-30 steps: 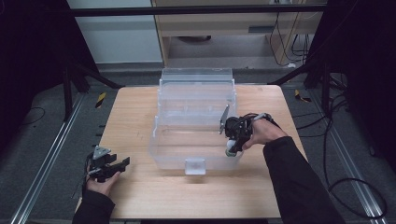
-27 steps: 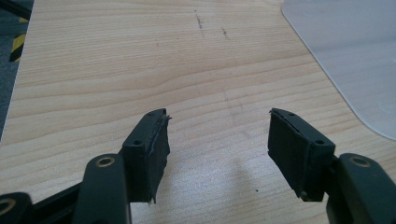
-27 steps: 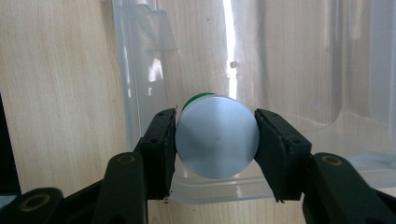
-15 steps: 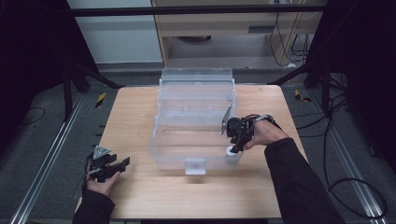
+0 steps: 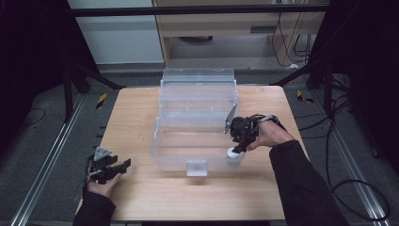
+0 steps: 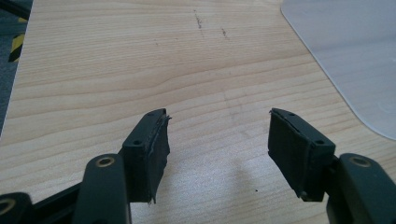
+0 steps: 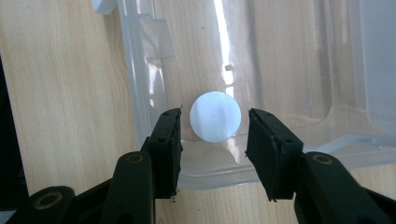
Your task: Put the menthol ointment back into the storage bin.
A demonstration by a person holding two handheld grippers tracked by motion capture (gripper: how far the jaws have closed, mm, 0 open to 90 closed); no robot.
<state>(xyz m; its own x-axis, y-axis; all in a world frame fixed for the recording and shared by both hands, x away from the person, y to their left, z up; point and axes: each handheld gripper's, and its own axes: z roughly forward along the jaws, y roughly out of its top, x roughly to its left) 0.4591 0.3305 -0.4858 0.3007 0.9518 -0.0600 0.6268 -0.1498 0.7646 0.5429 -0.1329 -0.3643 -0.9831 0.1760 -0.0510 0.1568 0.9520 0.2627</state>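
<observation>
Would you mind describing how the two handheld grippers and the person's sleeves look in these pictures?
Both grippers are black, each with two blocky jaws faced with ribbed black pads and fastened with brass-coloured rivets. The left gripper carries a grey three-cornered plate on top; the right gripper has a grey plate too, and a black cable trails from it. The person wears dark long sleeves.
</observation>
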